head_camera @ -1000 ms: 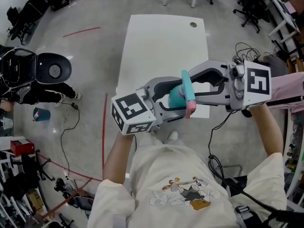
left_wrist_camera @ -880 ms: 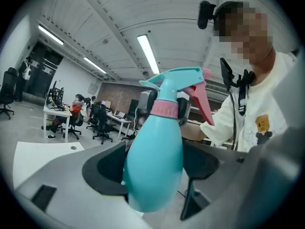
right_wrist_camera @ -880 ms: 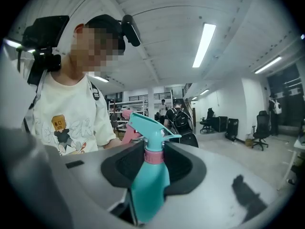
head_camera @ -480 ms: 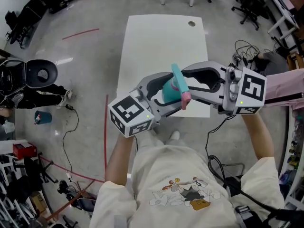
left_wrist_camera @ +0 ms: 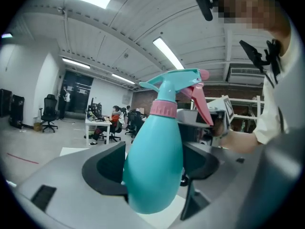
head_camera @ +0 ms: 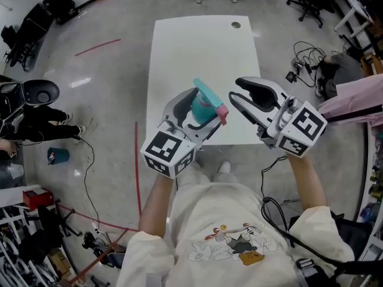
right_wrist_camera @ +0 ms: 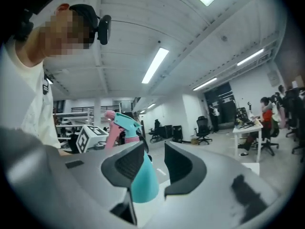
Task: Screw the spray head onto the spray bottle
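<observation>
1. My right fingers point(right_wrist_camera: 183, 166) stand partly apart with nothing between them. A moment ago they were around the spray head point(left_wrist_camera: 178, 82); now they have drawn off to its 3 o'clock, clear of it.
2. My left fingers point(left_wrist_camera: 102, 168) clamp the belly of the spray bottle point(left_wrist_camera: 155, 161).
3. The head sits on the neck at the pink collar point(left_wrist_camera: 163, 109), so I judge the screwing finished or nearly so.
4. I hold the bottle in the air over the white surface's point(head_camera: 203, 58) 6 o'clock edge.
</observation>
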`<state>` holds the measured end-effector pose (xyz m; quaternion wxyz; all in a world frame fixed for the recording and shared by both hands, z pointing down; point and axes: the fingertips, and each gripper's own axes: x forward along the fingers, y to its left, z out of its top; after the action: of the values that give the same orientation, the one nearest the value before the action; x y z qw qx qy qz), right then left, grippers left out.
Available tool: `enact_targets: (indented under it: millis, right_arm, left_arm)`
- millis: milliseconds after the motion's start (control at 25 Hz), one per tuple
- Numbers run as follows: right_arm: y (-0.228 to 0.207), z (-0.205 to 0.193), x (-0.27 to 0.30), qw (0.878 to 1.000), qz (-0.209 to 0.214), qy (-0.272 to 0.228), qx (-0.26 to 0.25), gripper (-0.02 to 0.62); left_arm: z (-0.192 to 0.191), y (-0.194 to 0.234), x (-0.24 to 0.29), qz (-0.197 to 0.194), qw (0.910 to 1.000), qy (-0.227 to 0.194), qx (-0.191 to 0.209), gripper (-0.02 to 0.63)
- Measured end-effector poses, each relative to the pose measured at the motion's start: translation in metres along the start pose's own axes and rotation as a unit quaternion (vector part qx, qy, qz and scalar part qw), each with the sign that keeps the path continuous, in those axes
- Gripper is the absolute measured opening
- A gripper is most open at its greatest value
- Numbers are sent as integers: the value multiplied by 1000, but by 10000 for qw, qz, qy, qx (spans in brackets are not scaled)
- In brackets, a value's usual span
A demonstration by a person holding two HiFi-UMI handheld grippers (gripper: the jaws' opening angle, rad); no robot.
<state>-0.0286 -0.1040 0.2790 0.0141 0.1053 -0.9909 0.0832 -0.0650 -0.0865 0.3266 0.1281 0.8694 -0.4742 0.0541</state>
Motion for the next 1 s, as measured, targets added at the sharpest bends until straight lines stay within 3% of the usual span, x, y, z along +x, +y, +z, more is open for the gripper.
enact_targets:
  millis: [240,320,360,520,720,840,1000]
  right_arm:
    - [-40,-29,0,9884,-1512,-82,-74,122]
    - [-42,-38,0,9829,-1835,-128,-3,83]
    - [-42,-42,-2,9804,-1962,-173,80,30]
    - [-45,-63,-13,9728,-2260,-269,425,14]
    - [-55,-86,-17,9694,-2439,-144,238,15]
    - [-71,-116,-15,9645,-2640,-27,-63,15]
    - [-90,-169,-14,9537,-2984,351,-166,15]
  left_arm:
    - [-1,11,9,1040,9941,-294,100,360]
    - [-6,12,11,1243,9915,-375,47,360]
    - [-10,12,12,1308,9905,-424,1,360]
    - [-32,14,15,1470,9881,-457,-35,360]
    - [-71,38,28,1633,9859,-355,11,360]
    - [-110,64,50,1806,9828,-322,221,360]
    - [-182,93,90,1728,9845,-117,284,360]
